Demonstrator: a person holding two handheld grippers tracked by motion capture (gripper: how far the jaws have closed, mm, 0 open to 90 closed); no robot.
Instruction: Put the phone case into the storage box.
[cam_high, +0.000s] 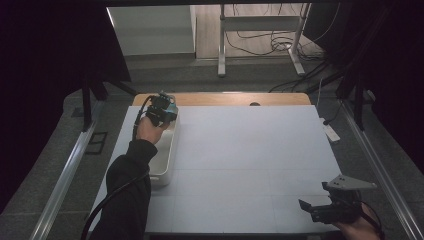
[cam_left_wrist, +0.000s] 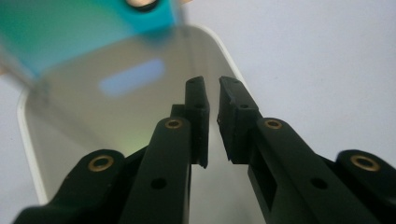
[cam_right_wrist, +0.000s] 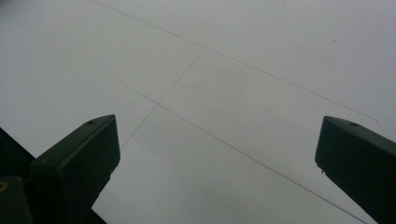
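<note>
A white oblong bin stands at the left of the white table. My left gripper hangs over the bin's far end, held in a hand with a dark sleeve. In the left gripper view its jaws point down into the bin, a narrow gap apart, with nothing between them. A blurred teal block lies beyond the jaw tips at the bin's far end; it also shows as the teal block beside the gripper. My right gripper rests low at the front right, its jaws wide open above bare tabletop.
A wooden edge runs along the back of the table. Behind it stand a metal frame and loose cables on the floor. A white power strip lies off the right edge. Dark curtains close both sides.
</note>
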